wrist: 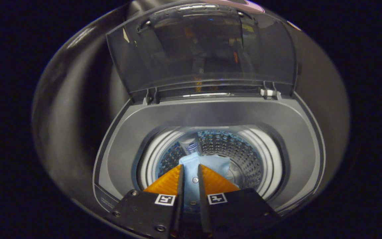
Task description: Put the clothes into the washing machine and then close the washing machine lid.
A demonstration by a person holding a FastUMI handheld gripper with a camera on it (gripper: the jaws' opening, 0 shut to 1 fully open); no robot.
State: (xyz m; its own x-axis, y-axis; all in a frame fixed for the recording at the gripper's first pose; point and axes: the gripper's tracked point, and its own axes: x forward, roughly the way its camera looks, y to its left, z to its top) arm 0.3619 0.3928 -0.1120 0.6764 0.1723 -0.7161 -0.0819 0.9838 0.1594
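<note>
The washing machine [211, 113] is a grey top-loader, seen from above with its opening straight ahead of me. Its tinted clear lid [204, 49] stands raised at the back on its hinges. The perforated steel drum [240, 156] lies open below. A light blue garment [211, 162] with a small button sits pinched between my fingers, and its loose end hangs past the fingertips down into the drum. My gripper [190, 166] is shut on this cloth, held over the drum's near side.
A white ring [270, 156] lines the drum mouth inside the grey top frame. Two hinge blocks [269, 93] hold the lid at the rear edge. Dark booth cloth surrounds the machine on both sides.
</note>
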